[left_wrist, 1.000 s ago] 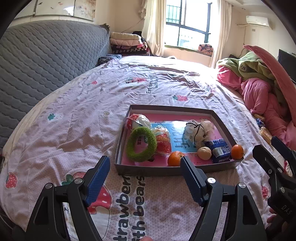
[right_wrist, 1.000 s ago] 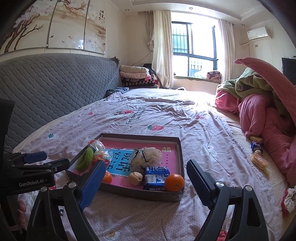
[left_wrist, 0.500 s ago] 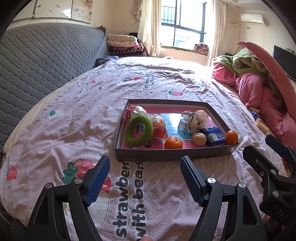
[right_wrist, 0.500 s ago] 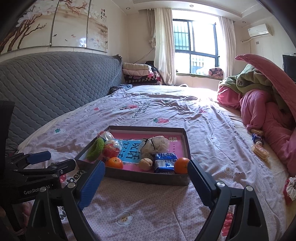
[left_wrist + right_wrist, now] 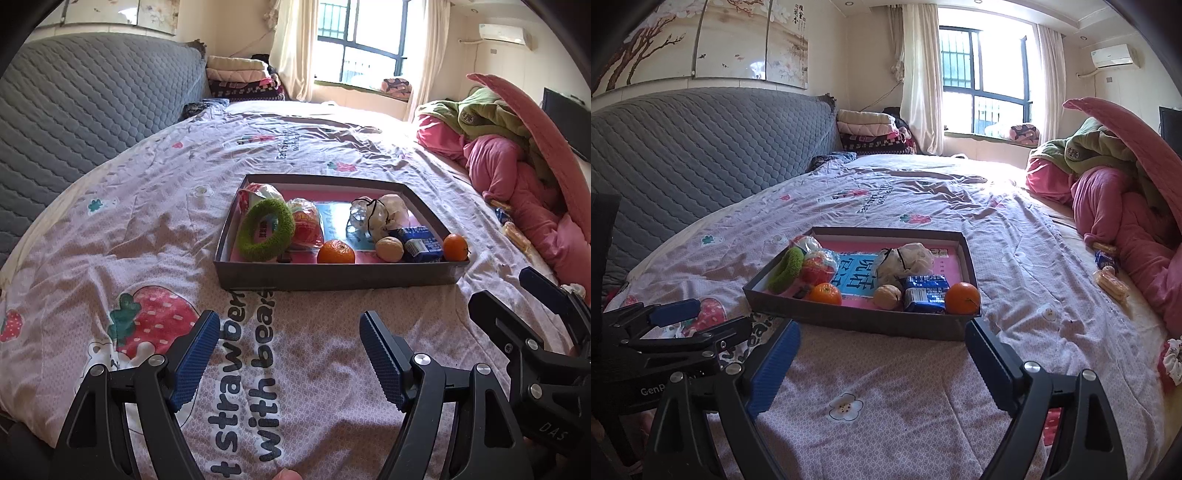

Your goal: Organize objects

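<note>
A shallow grey cardboard box with a pink floor [image 5: 332, 277] sits in the middle of the big bed with the pale purple strawberry sheet [image 5: 147, 229].

The left gripper [image 5: 286, 356] hangs low over the sheet, near the bed's front edge. Its two blue-padded fingers are spread wide apart and hold nothing. The box lies straight ahead of it, a little way off, not touching. The right gripper [image 5: 882, 360] is also spread wide with nothing in it. The box's near wall sits just past its fingertips.

Inside the box, a fuzzy green ring [image 5: 266, 230] leans by the left wall. Beside it is a red snack in a clear wrapper [image 5: 304, 225]. A small orange mandarin [image 5: 335, 252] rests against the near wall. To its right sit a tan walnut [image 5: 389, 249] and a blue snack packet [image 5: 419, 243]. A second orange mandarin [image 5: 455, 246] is in the near right corner. Behind them lies a white mesh bag with a black string [image 5: 376, 214].

At the bed's right edge, wrapped snacks [image 5: 1110, 278] lie by a pile of pink blankets [image 5: 1126, 221]. A grey quilted headboard [image 5: 701, 147] runs along the left side.
</note>
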`<state>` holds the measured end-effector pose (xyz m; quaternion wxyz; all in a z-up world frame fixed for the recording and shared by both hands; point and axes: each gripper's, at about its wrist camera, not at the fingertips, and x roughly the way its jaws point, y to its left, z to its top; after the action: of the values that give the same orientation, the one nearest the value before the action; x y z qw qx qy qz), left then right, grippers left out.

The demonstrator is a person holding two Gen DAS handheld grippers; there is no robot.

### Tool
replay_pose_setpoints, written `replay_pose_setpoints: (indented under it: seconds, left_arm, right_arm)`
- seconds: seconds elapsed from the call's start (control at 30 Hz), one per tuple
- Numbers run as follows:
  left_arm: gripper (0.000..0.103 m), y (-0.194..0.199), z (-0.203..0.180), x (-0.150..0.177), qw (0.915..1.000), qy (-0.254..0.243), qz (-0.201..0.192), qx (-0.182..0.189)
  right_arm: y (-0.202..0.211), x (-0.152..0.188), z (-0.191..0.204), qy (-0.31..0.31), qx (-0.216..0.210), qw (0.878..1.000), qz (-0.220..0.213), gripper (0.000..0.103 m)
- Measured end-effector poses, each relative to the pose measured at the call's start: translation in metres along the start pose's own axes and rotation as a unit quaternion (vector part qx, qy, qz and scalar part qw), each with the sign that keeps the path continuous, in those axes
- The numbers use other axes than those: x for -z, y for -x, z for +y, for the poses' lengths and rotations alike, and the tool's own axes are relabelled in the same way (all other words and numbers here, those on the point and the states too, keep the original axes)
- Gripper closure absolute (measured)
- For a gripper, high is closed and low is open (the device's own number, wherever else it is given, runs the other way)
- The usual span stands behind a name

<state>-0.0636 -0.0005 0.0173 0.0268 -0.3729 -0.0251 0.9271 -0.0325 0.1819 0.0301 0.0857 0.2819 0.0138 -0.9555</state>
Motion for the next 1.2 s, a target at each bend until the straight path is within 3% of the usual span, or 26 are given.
replay_pose_setpoints:
  seconds: [0.63,1.2]
  left_arm:
    - [0.024,-0.026,0.005,0.021,0.9991,0.003,0.042,-0.007]
    - [0.024,-0.04,0.012,0.031,0.9996,0.011,0.024,-0.008]
  right_arm:
    - [-0.024,0.027,0.006,-0.003,0.0,0.998,0.06,0.013]
    - [-0.036,0.044,0.011,0.009,0.015,0.998,0.065,0.013]
